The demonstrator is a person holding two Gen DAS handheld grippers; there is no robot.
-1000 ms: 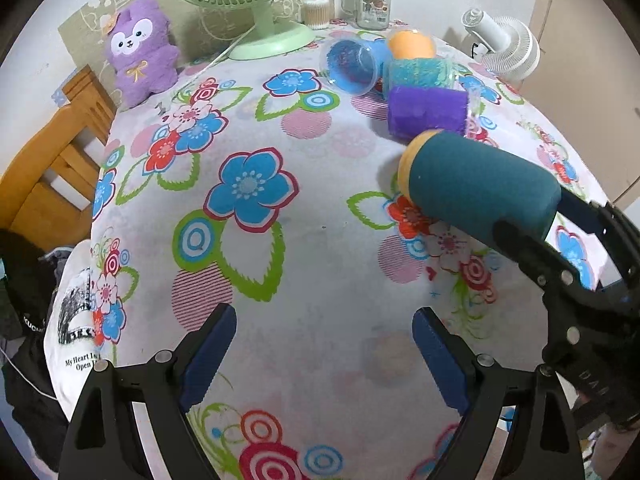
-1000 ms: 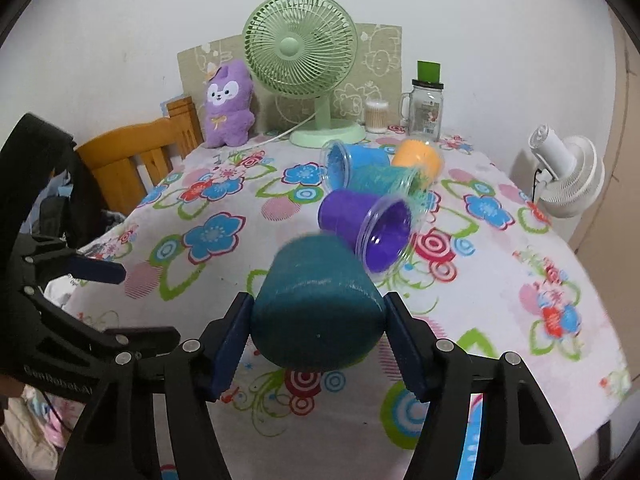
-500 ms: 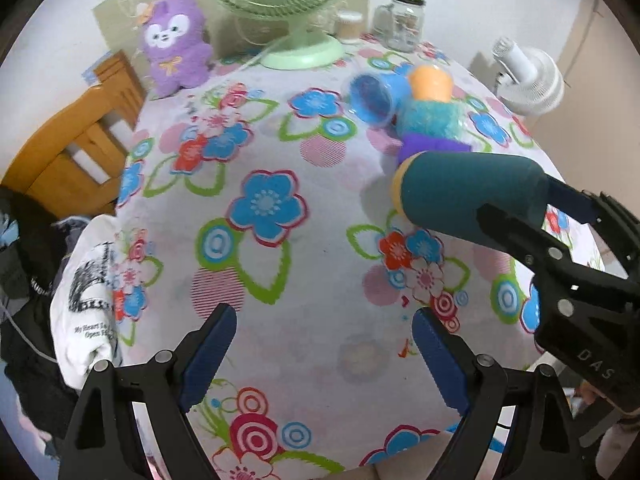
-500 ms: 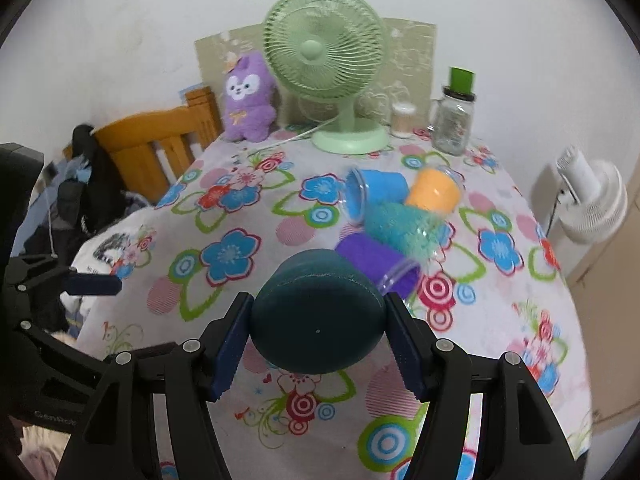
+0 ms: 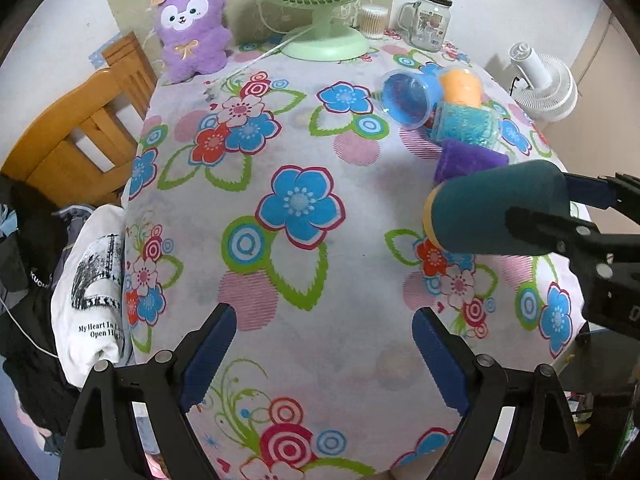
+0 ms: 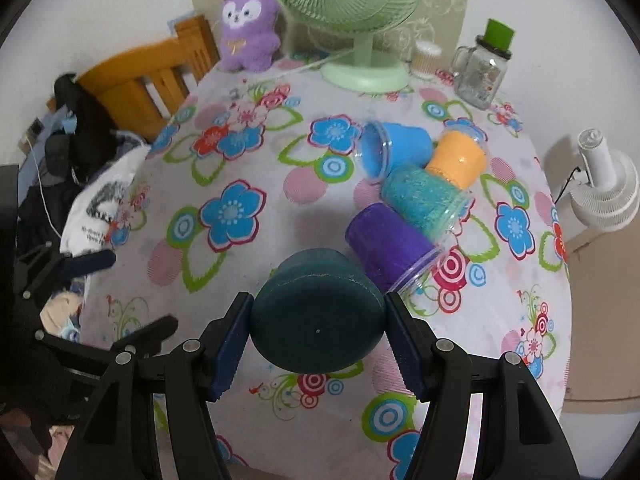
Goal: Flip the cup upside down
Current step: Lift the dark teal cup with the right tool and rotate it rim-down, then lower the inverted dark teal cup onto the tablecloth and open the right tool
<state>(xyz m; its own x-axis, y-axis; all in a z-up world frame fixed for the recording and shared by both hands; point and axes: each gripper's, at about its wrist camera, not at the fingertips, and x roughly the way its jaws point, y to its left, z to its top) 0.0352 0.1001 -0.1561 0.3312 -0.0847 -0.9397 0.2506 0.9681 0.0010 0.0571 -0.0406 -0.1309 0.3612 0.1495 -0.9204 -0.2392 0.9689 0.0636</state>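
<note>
My right gripper [image 6: 318, 330] is shut on a dark teal cup [image 6: 316, 316], held on its side above the flowered tablecloth [image 6: 248, 248] with its flat base toward the camera. In the left wrist view the same cup [image 5: 496, 210] hangs at the right, with its yellowish inside facing left. My left gripper [image 5: 324, 344] is open and empty above the table's front part. A purple cup [image 6: 388, 246], a turquoise cup [image 6: 420, 200], an orange cup [image 6: 458, 158] and a blue cup [image 6: 394, 150] lie on their sides in a cluster beyond it.
A green fan [image 6: 360, 20], a purple plush toy [image 6: 248, 24], a glass jar with a green lid [image 6: 484, 68] and a small container [image 6: 426, 58] stand at the far edge. A wooden chair [image 6: 148, 76] with clothes is left, a white fan [image 6: 600, 188] right.
My right gripper has lifted the teal cup higher above the table and tilted to look down on it. My left gripper has also risen and stays open.
</note>
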